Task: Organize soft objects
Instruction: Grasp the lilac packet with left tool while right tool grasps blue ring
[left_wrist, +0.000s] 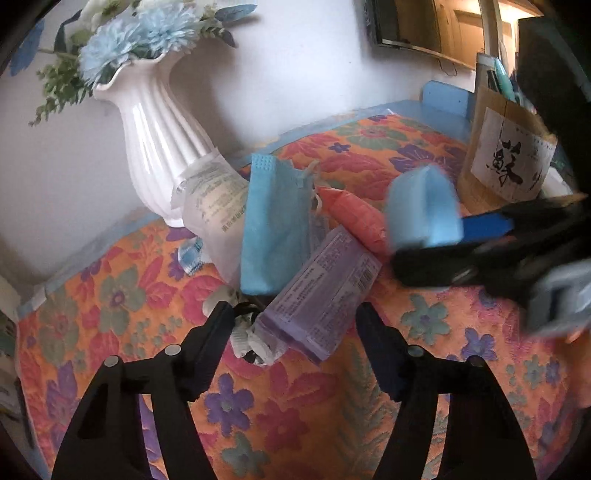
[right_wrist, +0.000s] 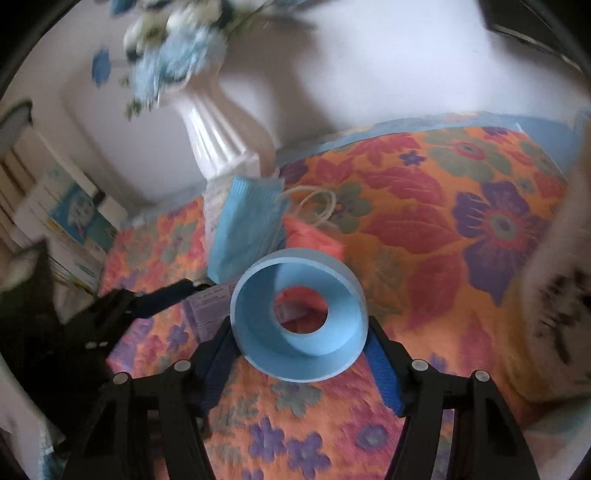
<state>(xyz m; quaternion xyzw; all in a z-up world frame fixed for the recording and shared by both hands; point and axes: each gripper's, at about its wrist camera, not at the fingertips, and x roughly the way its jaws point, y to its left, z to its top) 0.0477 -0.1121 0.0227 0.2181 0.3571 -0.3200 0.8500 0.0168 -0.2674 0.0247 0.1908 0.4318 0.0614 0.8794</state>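
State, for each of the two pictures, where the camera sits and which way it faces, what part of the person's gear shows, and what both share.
Left wrist view: on the left gripper, looking down and forward at the purple packet, blue mask and white vase; its open fingers frame the packet; the right gripper enters from the right.
Right wrist view: on the right gripper, looking down and forward; its fingers clamp a blue ring; the left gripper shows at left.
Shared: ring, mask, vase, packet, floral cloth.
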